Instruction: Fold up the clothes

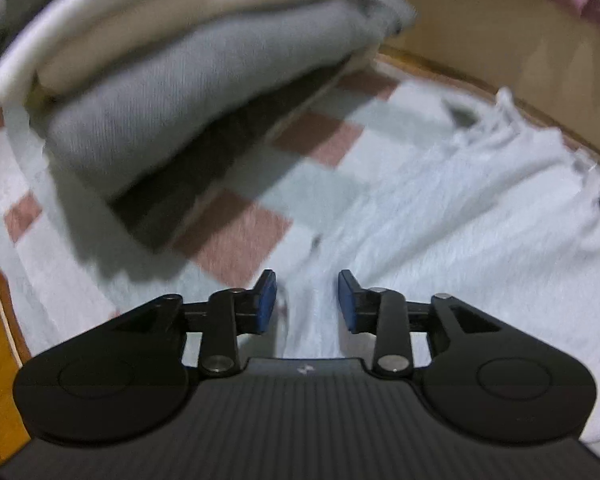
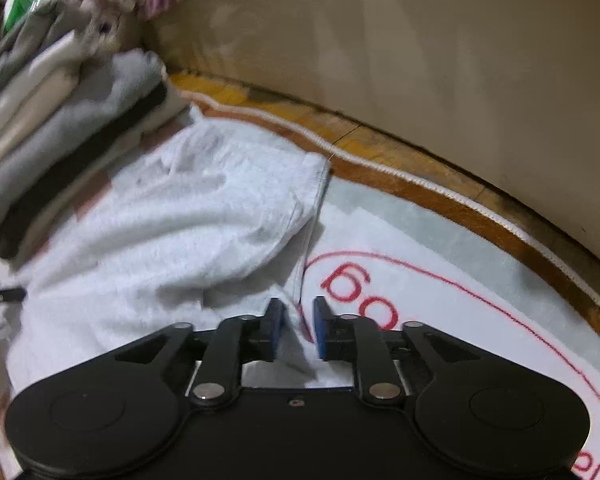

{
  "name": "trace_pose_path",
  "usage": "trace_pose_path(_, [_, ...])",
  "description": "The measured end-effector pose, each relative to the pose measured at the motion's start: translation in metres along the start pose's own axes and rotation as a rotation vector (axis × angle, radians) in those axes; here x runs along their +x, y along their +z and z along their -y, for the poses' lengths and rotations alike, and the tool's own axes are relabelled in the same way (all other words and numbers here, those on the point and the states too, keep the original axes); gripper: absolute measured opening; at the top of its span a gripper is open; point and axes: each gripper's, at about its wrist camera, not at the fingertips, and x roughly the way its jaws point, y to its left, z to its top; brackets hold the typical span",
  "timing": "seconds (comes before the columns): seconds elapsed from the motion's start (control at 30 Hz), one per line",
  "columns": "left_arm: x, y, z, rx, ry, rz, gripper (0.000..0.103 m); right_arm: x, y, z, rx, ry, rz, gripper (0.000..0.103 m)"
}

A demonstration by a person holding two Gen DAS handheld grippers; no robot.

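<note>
A white garment [image 1: 440,208] lies crumpled on a checked rug [image 1: 236,232]; it also shows in the right wrist view [image 2: 172,232]. My left gripper [image 1: 307,300] is open, low over the garment's near edge, with cloth lying between the blue pads. My right gripper [image 2: 299,326] is partly open at the garment's right hem, with a fold of white cloth between the pads; a firm grip cannot be told. A stack of folded clothes [image 1: 172,72], grey, cream and black, stands to the left, and shows in the right wrist view [image 2: 60,128].
A beige wall or bed base [image 2: 420,60] runs behind the rug. The rug's white part bears red lettering and a red ring [image 2: 364,292]. A wooden floor strip [image 2: 380,152] borders the rug. Clutter and a soft toy [image 2: 100,20] lie behind the stack.
</note>
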Motion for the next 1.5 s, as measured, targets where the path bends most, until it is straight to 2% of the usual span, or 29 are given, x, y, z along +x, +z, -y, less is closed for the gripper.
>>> trace_pose_path(0.03, [-0.006,0.006,0.004,0.027,-0.034,0.036,0.033,-0.001,0.001,0.002,0.025,0.023,0.010,0.033])
trace_pose_path(0.1, [-0.011,0.021,0.019,0.095,-0.126,0.086,0.034,-0.002,0.004,0.007,0.075,0.068,0.029,0.033])
trace_pose_path(0.17, [-0.009,0.037,0.038,0.157,-0.222,0.101,0.041,-0.003,0.006,0.012,0.126,0.113,0.048,0.037])
trace_pose_path(0.23, [0.007,0.057,0.059,0.175,-0.309,0.081,0.044,0.003,0.006,0.018,0.199,0.167,0.046,0.043])
trace_pose_path(0.3, [0.029,0.080,0.079,0.168,-0.385,0.047,0.044,0.012,0.003,0.023,0.252,0.171,0.044,0.047])
trace_pose_path(0.4, [0.076,0.116,0.100,0.099,-0.442,-0.021,0.049,0.024,0.003,0.027,0.297,0.189,0.077,0.047])
trace_pose_path(0.47, [0.112,0.135,0.110,0.061,-0.464,-0.080,0.055,0.032,0.006,0.027,0.291,0.182,0.094,0.047])
trace_pose_path(0.53, [0.147,0.145,0.115,0.024,-0.474,-0.164,0.055,0.039,0.009,0.024,0.257,0.152,0.096,0.043])
trace_pose_path(0.57, [0.159,0.147,0.116,-0.001,-0.479,-0.187,0.046,0.039,0.009,0.021,0.233,0.144,0.112,0.035])
trace_pose_path(0.6, [0.166,0.148,0.117,-0.016,-0.496,-0.184,0.030,0.039,0.009,0.018,0.195,0.133,0.122,0.025])
trace_pose_path(0.63, [0.168,0.151,0.121,0.010,-0.513,-0.159,0.007,0.039,0.008,0.015,0.157,0.122,0.132,0.009])
trace_pose_path(0.7, [0.152,0.156,0.131,0.135,-0.511,-0.017,0.007,0.034,0.007,0.010,0.088,0.115,0.179,0.009])
trace_pose_path(0.73, [0.143,0.157,0.133,0.187,-0.503,0.058,0.007,0.028,0.008,0.008,0.072,0.139,0.222,0.008])
trace_pose_path(0.77, [0.140,0.157,0.133,0.207,-0.483,0.096,0.007,0.022,0.009,0.007,0.058,0.164,0.265,0.008])
trace_pose_path(0.8, [0.142,0.157,0.130,0.203,-0.455,0.107,0.007,0.016,0.010,0.007,0.052,0.190,0.308,0.008])
trace_pose_path(0.87, [0.147,0.154,0.124,0.186,-0.380,0.120,0.019,0.009,0.014,0.005,0.036,0.208,0.362,0.008])
trace_pose_path(0.93, [0.148,0.150,0.113,0.139,-0.283,0.125,0.019,0.009,0.017,0.003,0.026,0.188,0.379,0.008])
trace_pose_path(1.0, [0.141,0.147,0.097,0.080,-0.239,0.158,0.020,0.012,0.018,0.004,0.037,0.176,0.371,0.008])
trace_pose_path(1.03, [0.136,0.146,0.089,0.041,-0.257,0.158,0.020,0.012,0.018,0.003,0.032,0.166,0.367,0.008])
trace_pose_path(1.1, [0.127,0.143,0.072,-0.048,-0.353,0.133,0.023,0.013,0.019,0.002,0.023,0.147,0.358,0.008])
trace_pose_path(1.2, [0.111,0.135,0.070,-0.033,-0.467,0.099,0.023,0.010,0.021,-0.001,0.017,0.146,0.359,0.008])
trace_pose_path(1.33, [0.096,0.122,0.086,0.018,-0.562,0.071,0.024,0.001,0.022,-0.015,-0.053,0.287,0.327,0.007])
trace_pose_path(1.43, [0.094,0.116,0.089,-0.038,-0.564,0.067,0.039,-0.005,0.023,-0.025,-0.107,0.393,0.302,0.007])
trace_pose_path(1.5, [0.096,0.115,0.087,-0.066,-0.563,0.070,0.039,-0.006,0.017,-0.038,-0.184,0.422,0.242,0.007])
